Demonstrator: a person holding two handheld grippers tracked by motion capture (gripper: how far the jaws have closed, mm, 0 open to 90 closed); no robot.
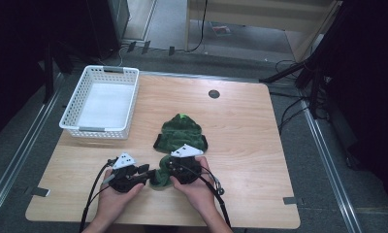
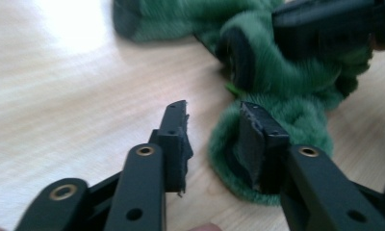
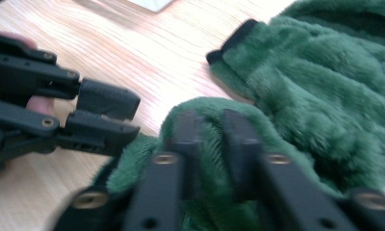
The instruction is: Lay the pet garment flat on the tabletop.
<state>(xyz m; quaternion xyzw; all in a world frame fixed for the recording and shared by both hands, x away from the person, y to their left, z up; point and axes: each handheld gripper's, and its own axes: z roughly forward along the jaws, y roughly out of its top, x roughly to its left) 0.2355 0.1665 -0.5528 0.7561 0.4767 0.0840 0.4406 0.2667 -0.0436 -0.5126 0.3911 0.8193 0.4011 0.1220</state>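
From above, you have both grippers low near the front edge of the table (image 1: 240, 204), a little left of its middle, with the green fleece garment (image 1: 181, 133) running from the table's centre down to them and the white basket (image 1: 102, 101) sitting empty at the back left corner. Your left gripper (image 1: 142, 171) points right toward the garment's near end, and your right gripper (image 1: 159, 171) sits on that same end, so the two heads are nearly touching; the likely trouble is a knock between them, or both pinching the same small fold so the cloth bunches instead of spreading. In the left gripper view, your jaws stand partly apart with nothing between them, the right-hand jaw resting against a rolled cuff of the garment (image 2: 277, 120) while the other is over bare wood; if you close from here you may catch only a thin edge of pile, which would slip free on a lift, or miss it altogether. In the right gripper view, your jaws are narrow and pinched on a raised ridge of the fleece (image 3: 296, 96), with the left gripper (image 3: 133, 115) just beside it. That hold looks shallow, so I judge a sharp pull could drag the plush out.
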